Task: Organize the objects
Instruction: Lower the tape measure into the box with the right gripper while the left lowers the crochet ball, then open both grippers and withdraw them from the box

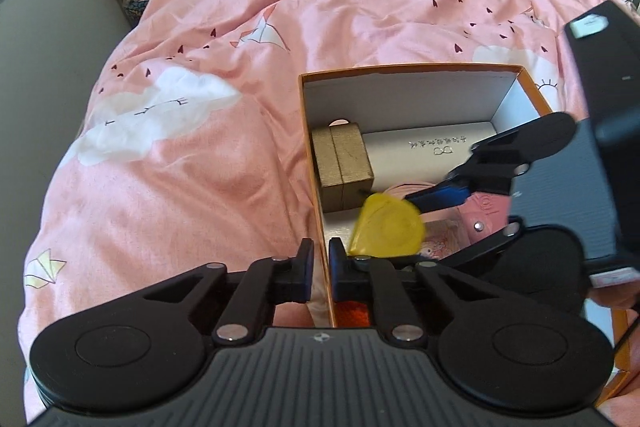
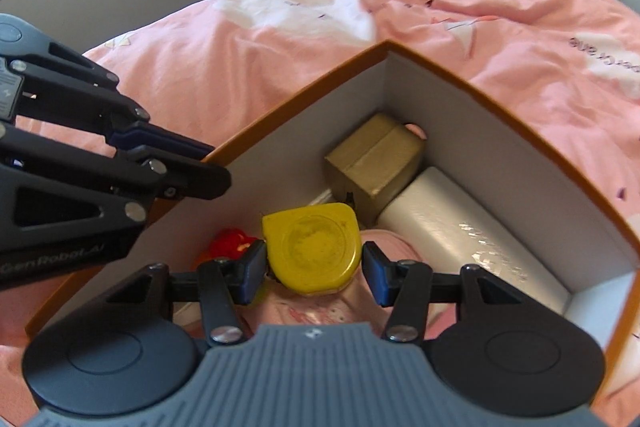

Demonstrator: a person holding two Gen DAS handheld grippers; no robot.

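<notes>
Left gripper [image 1: 320, 267] clamps box wall [image 1: 316, 163] | right gripper [image 2: 314, 273] grips one yellow case [image 2: 314, 247]

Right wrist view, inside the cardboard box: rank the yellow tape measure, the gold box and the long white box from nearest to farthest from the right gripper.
1. Yellow tape measure: right between the right gripper fingers, above the box floor.
2. Long white box: to the right, along the cardboard box wall.
3. Gold box: deepest, in the far corner.
</notes>
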